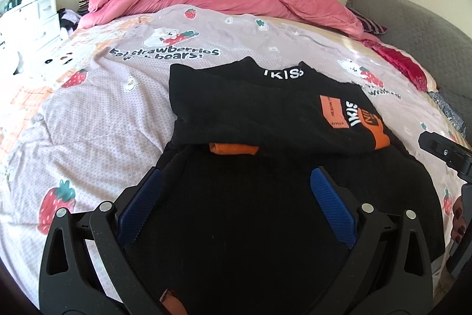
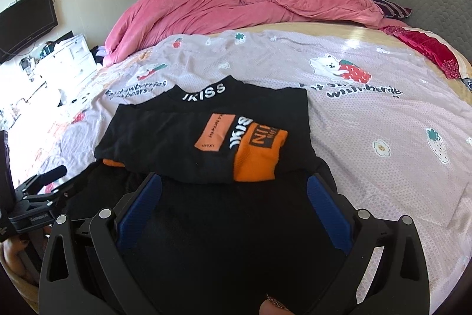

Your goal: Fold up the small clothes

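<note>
Garment: black knit top with orange sleeve cuffs and white IKISS lettering (image 1: 265, 108), sleeves folded inward, collar at 12 o'clock on the strawberry-print lilac bedsheet (image 1: 103, 114).
Left gripper (image 1: 236, 197): blue pads spread, grasping nothing, poised above the hem at 6 o'clock, probably for the upward fold.
Right gripper (image 2: 233, 197): likewise spread, unloaded.

My left tongs (image 1: 236, 191) and right tongs (image 2: 234, 197) match: black skeletal arms with silver rivets, blue textured pads (image 1: 332, 205). My fingernails (image 1: 459, 216) wear dark polish.
</note>
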